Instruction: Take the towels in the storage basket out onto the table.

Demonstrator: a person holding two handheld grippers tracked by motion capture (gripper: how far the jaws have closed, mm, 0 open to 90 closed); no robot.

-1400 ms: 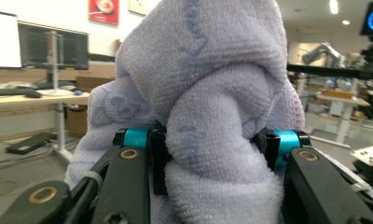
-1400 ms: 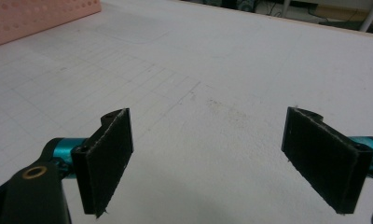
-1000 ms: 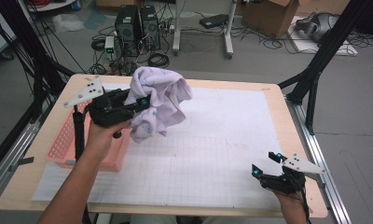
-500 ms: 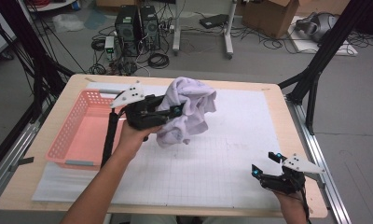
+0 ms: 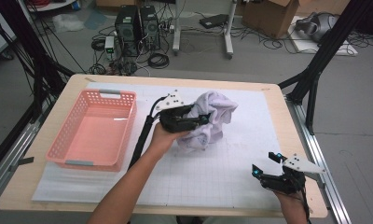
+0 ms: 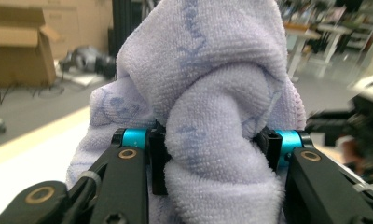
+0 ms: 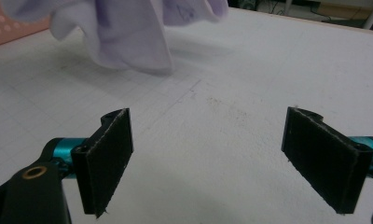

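Near table centre, slightly toward 12 o'clock, the left gripper (image 5: 201, 120) is clamped on a bunched lilac towel (image 5: 211, 117). Left gripper view confirms: both pads press into a thick fold of the towel (image 6: 212, 112), cloth bulging out above and below the jaws. Jaws sit part-closed, pinching the wad. Grey plate and cable sit at the gripper's 9 o'clock side in the high view.

Towel hangs crumpled from the grip, lower edge at or just above the white grid mat (image 5: 222, 177); can't tell if it touches. In the right gripper view the towel (image 7: 128, 32) sits at 11 o'clock, its lowest fold close over the mat (image 7: 231, 116), faint shadow under it.

Pink basket (image 5: 70, 140) sits at 9 o'clock from the towel, near but apart, on the table's left part. Nothing visible inside it.

Right gripper (image 5: 266, 167) rests at the table's 5 o'clock corner, well apart from the towel. Its jaws stand wide apart, nothing between the pads (image 7: 107, 154), just bare mat. They point roughly toward 10 o'clock, at the towel.

Wooden table (image 5: 287, 121) edge shows around the mat.
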